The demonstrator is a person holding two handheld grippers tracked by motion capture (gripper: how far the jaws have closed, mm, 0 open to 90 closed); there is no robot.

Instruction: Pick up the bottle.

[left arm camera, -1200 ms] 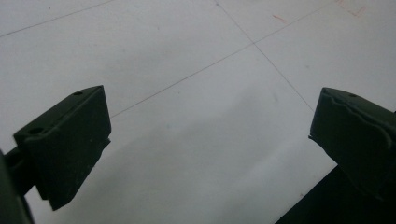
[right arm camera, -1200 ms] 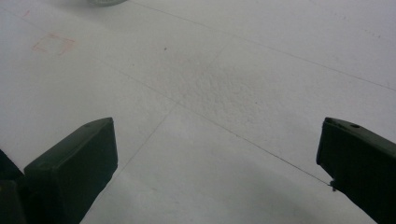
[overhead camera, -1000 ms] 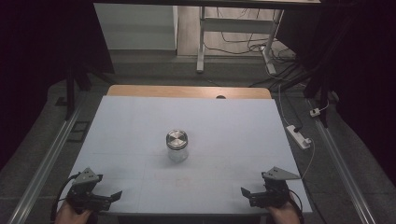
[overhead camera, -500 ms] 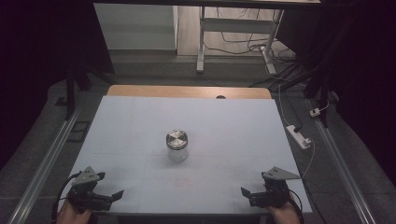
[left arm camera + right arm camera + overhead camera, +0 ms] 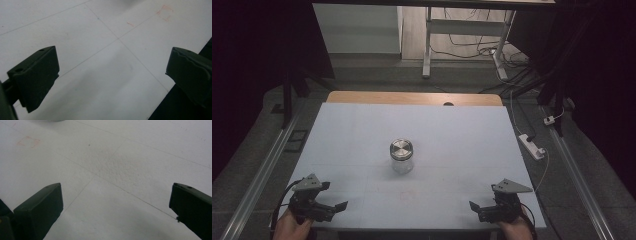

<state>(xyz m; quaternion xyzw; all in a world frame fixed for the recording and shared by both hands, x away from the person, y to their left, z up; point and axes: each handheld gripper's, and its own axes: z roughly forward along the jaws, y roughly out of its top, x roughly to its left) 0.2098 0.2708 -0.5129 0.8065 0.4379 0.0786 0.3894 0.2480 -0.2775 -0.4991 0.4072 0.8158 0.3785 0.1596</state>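
A small clear glass jar (image 5: 401, 158) stands upright near the middle of the pale surface (image 5: 362, 130). It is closed by a round silver metal lid (image 5: 401, 149) whose top shows concentric rings in the high view. The glass wall below the lid is transparent; whether anything lies inside cannot be told at this size, and nothing coloured shows through it.

The left gripper (image 5: 332, 207) sits at the near left corner of the surface, held by a hand (image 5: 292, 226) that enters from the bottom edge. Its jaws are spread wide and grip nothing; in the left gripper view (image 5: 112, 75) only bare surface, crossed by thin pencilled lines and a faint red square mark (image 5: 165, 12), lies between them.

The right gripper (image 5: 479, 207) sits at the near right corner, with a grey three-cornered plate (image 5: 511, 186) on top. Its jaws also stand wide apart and empty, and the right gripper view (image 5: 116, 200) shows pale surface with fine lines and a faint red square (image 5: 28, 141) between them.

The jar lies well apart from both grippers, farther across the surface and roughly midway between them. Neither gripper touches it. A white power strip (image 5: 532, 146) lies on the floor beyond the right edge.
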